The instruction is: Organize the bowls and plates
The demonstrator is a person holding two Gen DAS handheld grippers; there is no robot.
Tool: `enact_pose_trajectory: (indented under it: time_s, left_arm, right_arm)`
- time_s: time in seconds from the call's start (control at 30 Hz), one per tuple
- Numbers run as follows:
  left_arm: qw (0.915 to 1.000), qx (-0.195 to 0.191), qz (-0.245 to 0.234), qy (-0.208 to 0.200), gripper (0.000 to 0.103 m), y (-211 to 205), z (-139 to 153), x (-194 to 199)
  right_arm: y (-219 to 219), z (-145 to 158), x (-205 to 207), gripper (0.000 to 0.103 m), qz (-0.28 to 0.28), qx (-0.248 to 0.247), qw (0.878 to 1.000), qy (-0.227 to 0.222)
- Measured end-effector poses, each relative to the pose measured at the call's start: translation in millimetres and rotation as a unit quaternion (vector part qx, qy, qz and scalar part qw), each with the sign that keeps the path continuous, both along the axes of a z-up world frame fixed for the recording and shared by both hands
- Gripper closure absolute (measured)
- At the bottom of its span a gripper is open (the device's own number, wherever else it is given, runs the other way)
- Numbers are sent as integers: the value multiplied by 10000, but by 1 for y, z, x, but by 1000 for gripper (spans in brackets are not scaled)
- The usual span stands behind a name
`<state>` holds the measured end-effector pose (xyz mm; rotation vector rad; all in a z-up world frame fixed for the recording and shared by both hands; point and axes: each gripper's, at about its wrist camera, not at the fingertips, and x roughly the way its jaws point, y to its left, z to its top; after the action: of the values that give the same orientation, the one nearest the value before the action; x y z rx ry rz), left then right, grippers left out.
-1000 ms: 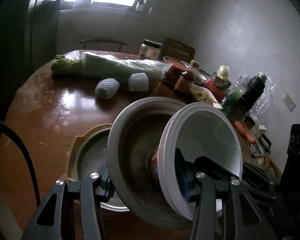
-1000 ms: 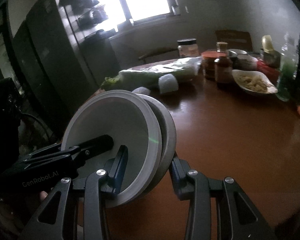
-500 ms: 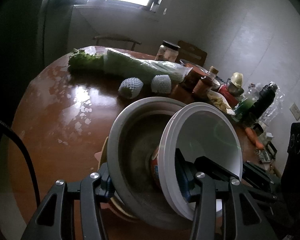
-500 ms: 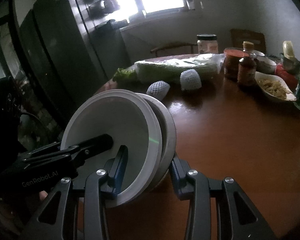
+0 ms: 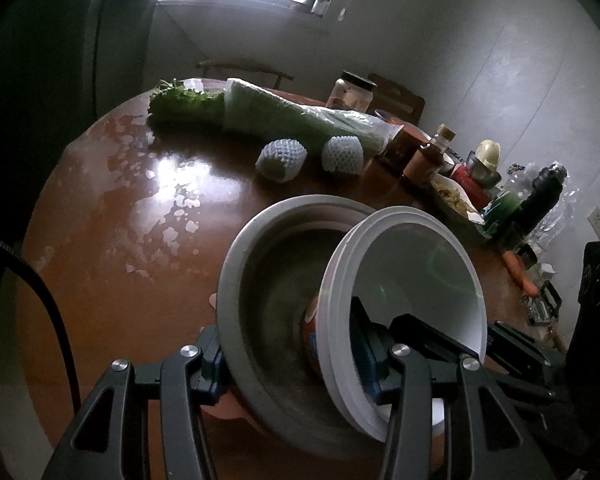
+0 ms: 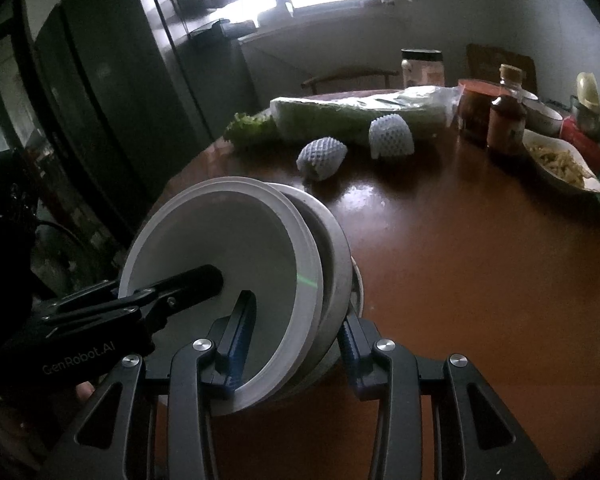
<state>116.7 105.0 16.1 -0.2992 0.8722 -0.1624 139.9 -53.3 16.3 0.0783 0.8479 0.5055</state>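
Two nested round bowls, a white plastic bowl [image 5: 412, 276] inside a grey metal bowl [image 5: 272, 300], are held tilted above a glossy brown round table [image 5: 148, 248]. The left gripper [image 5: 296, 360] and the right gripper [image 6: 296, 344] each have fingers clamped across both rims.

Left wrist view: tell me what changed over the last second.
The held stack of bowls came forward and down over the scalloped dish that lay open beside it, which is now almost hidden beneath. The netted fruits look nearer. Unchanged: left gripper and right gripper both stay clamped on the stack.
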Motion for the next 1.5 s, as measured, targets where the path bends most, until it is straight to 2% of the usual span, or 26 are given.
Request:
enact_pose_trajectory:
  time_s: [0.77, 1.5]
  left_arm:
    - [9999, 5, 92, 136, 53, 4, -13, -2]
    - [9996, 240, 69, 122, 53, 1, -10, -12]
  right_arm:
    - [4, -11, -1, 61, 7, -192, 9998, 64]
    - [6, -12, -3, 62, 14, -232, 9997, 13]
